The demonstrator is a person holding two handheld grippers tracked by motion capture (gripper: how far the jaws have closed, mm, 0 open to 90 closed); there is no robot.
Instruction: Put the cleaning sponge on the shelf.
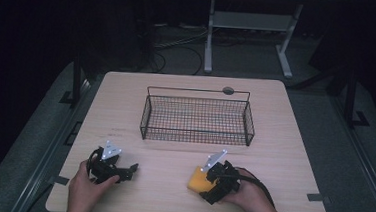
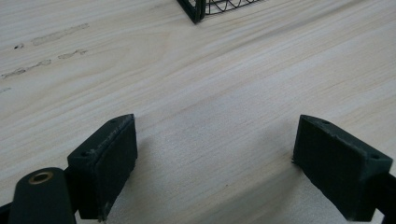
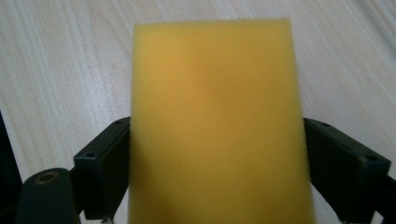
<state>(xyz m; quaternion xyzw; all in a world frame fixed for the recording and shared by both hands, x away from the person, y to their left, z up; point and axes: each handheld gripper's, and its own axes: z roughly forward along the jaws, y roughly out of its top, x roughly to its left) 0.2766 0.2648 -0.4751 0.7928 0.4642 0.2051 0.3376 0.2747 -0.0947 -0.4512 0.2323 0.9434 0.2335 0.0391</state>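
Two tongs sit low over my table (image 1: 127,91), with the wire basket (image 1: 197,119) standing well beyond them near its middle. My right gripper (image 3: 215,154) has both jaws pressed against the sides of the yellow sponge (image 3: 215,126), which lies at the near right part of the table. My left gripper (image 2: 215,163) is spread wide with nothing between its jaws, bare wood beneath.
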